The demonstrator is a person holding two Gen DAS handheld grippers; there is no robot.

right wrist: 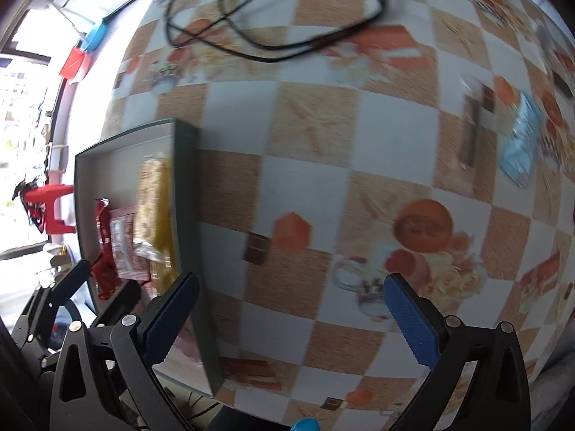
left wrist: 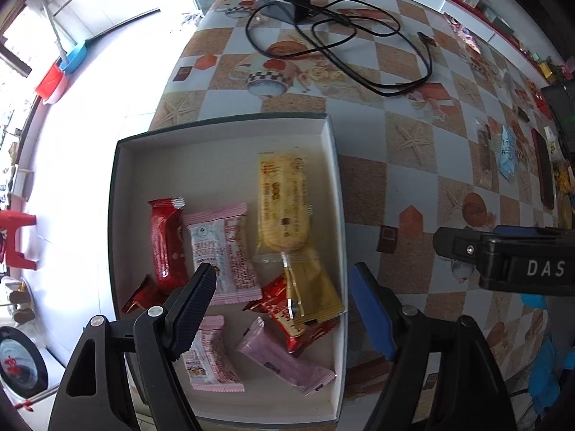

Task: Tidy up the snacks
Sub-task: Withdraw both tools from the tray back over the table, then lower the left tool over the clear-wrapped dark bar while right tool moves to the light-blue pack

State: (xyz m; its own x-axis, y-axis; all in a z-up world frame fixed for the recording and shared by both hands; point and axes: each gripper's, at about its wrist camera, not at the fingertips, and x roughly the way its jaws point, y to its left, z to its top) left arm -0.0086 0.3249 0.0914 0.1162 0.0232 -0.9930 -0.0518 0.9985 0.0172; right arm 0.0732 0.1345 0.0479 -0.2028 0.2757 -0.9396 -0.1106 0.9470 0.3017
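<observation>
The left hand-held gripper point(left wrist: 284, 309) hangs wide open and empty above the white box point(left wrist: 332, 165) of snack packets point(left wrist: 222, 251). The right hand-held gripper point(right wrist: 291, 309), jaws spread wide with nothing between them, hovers over the checkered counter point(right wrist: 323, 179) beside the box; more snacks point(right wrist: 521, 140) lie well apart.

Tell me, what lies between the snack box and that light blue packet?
Only bare patterned tablecloth between box and blue packet, except one brown bar beside the packet; right wrist view.

FREE: bare desk point(right wrist: 323, 179) between box point(left wrist: 332, 165) and far-right snacks point(right wrist: 521, 140) | OBSTACLE: tangled black cable point(left wrist: 341, 36) across far desk | BOX: near half crowded with packets point(left wrist: 222, 251), far-left corner clear | box wall rises at left
</observation>
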